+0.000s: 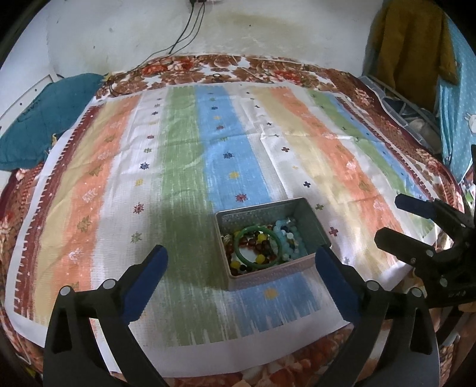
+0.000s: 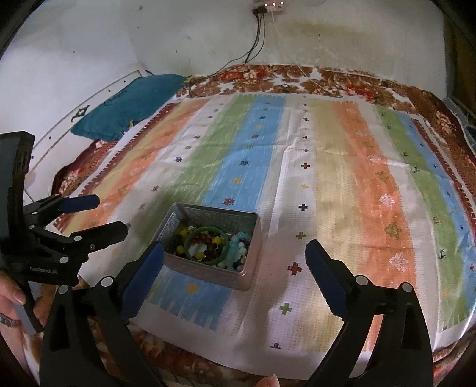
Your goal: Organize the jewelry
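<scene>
We see the tin (image 1: pixel 272 238) sitting on the striped cloth (image 1: pixel 184 154), toward its near edge, holding a green bangle (image 1: pixel 258 244) over mixed beads (image 1: pixel 287 238), with pale blue ones on its right side. Our left gripper (image 1: pixel 241 262) hangs just before the tin, jaws wide and holding nothing; our right gripper (image 2: pixel 235 259) hovers near the tin as well, jaws equally wide and bare. Beyond the tin the cloth spreads over a floral blanket (image 2: pixel 297 77). Far left of the tin lies a teal pillow (image 2: pixel 128 107). Behind everything stands a stained white wall (image 2: pixel 178 32), where cables (image 2: pixel 255 38) drop from a socket (image 2: pixel 269 6).
</scene>
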Demonstrator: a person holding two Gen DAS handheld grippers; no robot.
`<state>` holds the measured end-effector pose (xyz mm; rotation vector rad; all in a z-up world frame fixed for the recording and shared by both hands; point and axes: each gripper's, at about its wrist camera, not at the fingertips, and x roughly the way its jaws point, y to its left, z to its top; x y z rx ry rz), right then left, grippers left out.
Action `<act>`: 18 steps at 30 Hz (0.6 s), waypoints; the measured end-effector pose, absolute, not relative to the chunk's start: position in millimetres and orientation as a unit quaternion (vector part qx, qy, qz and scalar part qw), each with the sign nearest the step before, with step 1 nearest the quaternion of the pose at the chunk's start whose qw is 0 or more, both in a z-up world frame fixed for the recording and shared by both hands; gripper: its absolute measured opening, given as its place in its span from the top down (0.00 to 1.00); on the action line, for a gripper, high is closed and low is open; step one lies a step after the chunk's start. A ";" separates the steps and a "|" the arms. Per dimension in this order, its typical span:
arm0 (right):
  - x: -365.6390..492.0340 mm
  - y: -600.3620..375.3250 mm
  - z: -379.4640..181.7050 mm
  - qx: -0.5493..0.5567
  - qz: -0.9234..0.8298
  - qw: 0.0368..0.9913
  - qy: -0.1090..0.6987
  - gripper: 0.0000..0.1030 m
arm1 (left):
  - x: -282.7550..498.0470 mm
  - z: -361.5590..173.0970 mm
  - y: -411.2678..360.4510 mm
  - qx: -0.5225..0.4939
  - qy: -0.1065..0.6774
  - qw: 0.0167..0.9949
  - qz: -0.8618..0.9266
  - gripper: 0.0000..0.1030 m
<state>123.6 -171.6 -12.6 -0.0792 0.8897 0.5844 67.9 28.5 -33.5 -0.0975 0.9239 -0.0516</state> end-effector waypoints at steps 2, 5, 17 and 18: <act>122.0 -173.9 -11.5 -0.035 0.278 0.861 0.425 0.06 | 62.9 -28.7 24.6 -0.037 0.434 0.900 -0.027 0.06; 118.1 -179.4 -6.7 -0.030 0.276 0.865 0.417 0.06 | 55.4 -23.1 18.0 -0.018 0.422 0.906 -0.022 0.06; 104.6 -189.5 3.6 -0.037 0.276 0.873 0.400 0.06 | 43.7 -16.5 7.9 0.005 0.403 0.915 -0.029 0.06; 103.4 -191.2 4.2 -0.036 0.277 0.873 0.400 0.06 | 41.9 -16.1 6.7 0.007 0.401 0.915 -0.032 0.06</act>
